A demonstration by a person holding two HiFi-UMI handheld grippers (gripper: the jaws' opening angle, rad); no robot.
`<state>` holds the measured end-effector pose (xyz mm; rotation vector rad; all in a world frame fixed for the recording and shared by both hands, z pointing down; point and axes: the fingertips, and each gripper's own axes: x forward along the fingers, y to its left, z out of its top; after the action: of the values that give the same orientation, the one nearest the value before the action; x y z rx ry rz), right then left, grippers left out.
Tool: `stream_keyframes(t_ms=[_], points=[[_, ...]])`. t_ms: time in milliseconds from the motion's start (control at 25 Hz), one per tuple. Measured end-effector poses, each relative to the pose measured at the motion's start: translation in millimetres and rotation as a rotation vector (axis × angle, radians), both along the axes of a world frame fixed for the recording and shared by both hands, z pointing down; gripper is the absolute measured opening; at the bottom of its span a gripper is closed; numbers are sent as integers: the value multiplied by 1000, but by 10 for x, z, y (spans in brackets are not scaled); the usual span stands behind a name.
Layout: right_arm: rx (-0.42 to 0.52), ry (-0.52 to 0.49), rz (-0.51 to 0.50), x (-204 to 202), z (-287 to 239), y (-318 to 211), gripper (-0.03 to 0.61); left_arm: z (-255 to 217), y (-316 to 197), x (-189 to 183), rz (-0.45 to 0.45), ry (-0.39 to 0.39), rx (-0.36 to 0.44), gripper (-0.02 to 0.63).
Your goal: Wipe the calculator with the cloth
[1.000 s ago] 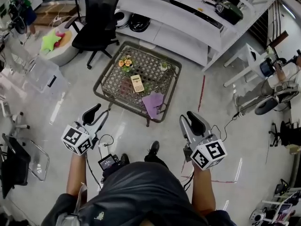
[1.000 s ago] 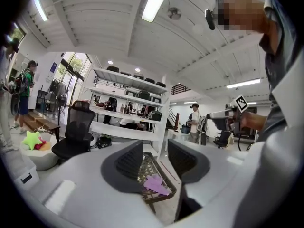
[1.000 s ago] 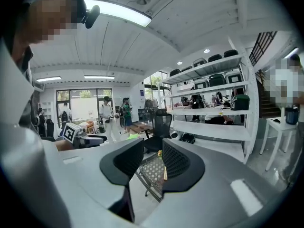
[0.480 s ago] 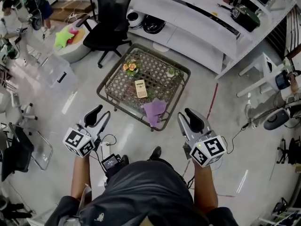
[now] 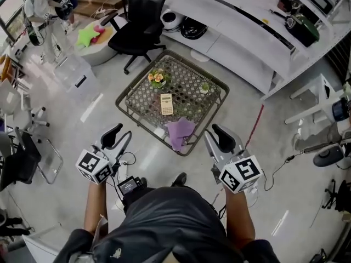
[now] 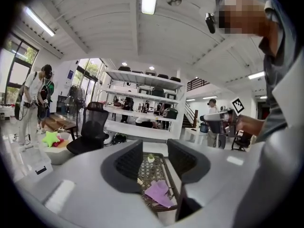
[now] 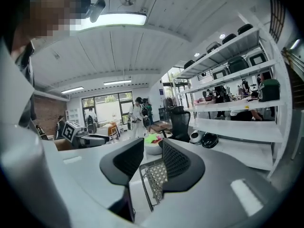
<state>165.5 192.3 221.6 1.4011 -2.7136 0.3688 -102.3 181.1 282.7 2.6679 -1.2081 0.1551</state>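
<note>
The person is standing short of the low wire bench, and the step in hand looks like the approach to picking up the purple cloth, which is lying at the bench's near edge with one corner drooping over the rim. That overhang is probably the easiest place to pinch, ideally with one claw. The other should be staying free to steady the calculator, which is lying flat near the bench's middle, just beyond the cloth. The left claw and the right claw are both hovering spread and empty, well apart from the bench. Compared with a second ago, the bench is sitting further right in the head view, the claws are showing the same gape, and the cloth and calculator are lying unmoved.
</note>
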Motion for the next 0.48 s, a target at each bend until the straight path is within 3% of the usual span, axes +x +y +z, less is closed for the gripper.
stream_keyframes(t_ms=[280, 480], points=[[-14, -31, -27, 229, 105, -33, 101, 12, 41, 311, -3, -18, -15, 218], [-52, -50, -11, 355, 269, -89, 101, 62, -15, 565, 57, -31, -32, 217]])
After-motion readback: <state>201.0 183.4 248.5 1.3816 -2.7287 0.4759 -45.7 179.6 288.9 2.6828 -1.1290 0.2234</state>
